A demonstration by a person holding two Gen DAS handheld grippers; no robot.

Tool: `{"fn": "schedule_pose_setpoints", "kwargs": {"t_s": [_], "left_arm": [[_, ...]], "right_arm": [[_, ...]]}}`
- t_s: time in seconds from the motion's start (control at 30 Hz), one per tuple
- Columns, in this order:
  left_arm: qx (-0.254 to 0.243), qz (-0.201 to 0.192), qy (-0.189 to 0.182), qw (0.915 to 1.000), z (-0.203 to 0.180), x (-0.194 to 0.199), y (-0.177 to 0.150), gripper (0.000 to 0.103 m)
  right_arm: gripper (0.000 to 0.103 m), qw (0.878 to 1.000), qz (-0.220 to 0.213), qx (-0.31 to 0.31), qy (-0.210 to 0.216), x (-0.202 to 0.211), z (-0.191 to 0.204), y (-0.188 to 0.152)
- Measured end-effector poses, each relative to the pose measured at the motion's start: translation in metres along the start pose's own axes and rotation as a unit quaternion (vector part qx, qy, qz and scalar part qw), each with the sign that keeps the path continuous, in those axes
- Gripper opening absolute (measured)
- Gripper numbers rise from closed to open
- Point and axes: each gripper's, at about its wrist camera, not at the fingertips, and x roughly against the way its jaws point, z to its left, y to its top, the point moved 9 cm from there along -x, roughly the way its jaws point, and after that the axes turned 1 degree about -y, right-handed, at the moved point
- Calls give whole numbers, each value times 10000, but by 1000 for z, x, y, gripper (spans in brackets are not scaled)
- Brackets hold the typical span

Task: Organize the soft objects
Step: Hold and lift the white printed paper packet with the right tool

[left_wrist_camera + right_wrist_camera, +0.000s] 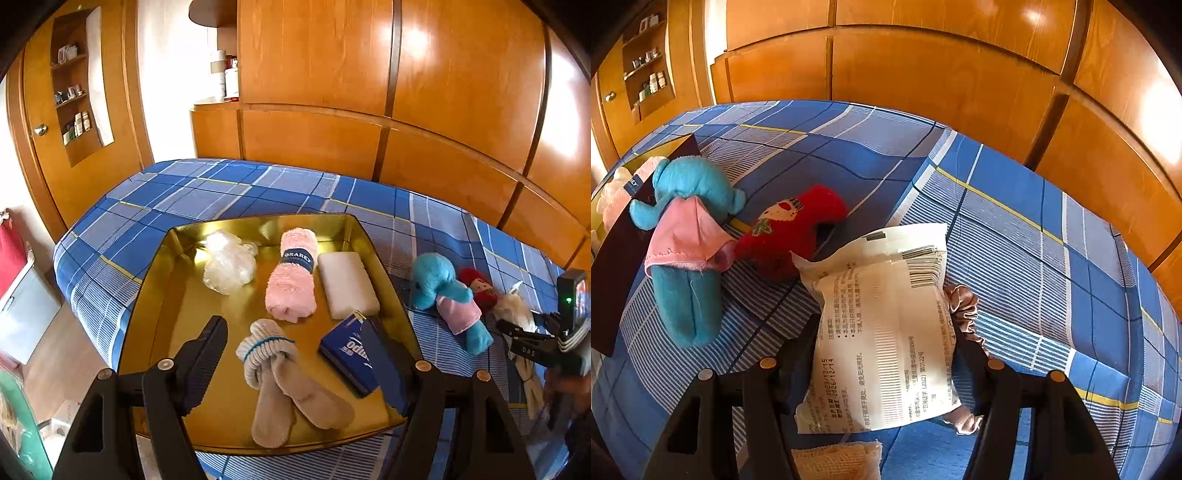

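Left gripper point(295, 354) jaws open, empty above gold tray point(155, 295); right gripper point(886, 354) jaws grip white packet point(882, 332), right of tray, likely tray-bound.

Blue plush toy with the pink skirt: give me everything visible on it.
The blue plush toy is fuzzy turquoise fabric, with a rounded head, a stubby arm and two legs held together. A pink cloth skirt with a raw stitched hem wraps its middle. It lies flat on the plaid bedsheet, just outside the gold tray, head towards the tray wall, apparently against it. The red plush rests against its skirt side. Neither hand-held gripper touches it.
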Motion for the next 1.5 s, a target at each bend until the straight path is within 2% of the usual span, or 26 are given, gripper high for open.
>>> {"fn": "schedule_pose_setpoints", "kwargs": {"t_s": [0.3,0.7,0.93,1.03,1.23,1.5], "left_arm": [[31,85,-85,9999,-5,1,-6,75],[-2,-62,56,10000,3,11,-4,75],[96,-124,162,9997,16,16,-5,75],[141,-159,199,9996,23,19,-3,75],[183,-160,216,9995,34,21,-7,75],[357,-149,235,9990,49,21,-12,75]], "right_arm": [[60,9999,-41,-96,-106,1,-2,3],[59,9991,-12,-421,-3,1,-5,3],[59,9963,-133,-848,107,8,-17,8],[59,9957,-184,-910,53,12,-21,11],[59,9957,-20,-928,-54,6,-22,8],[59,9954,-275,-872,-298,28,-19,25]]}}
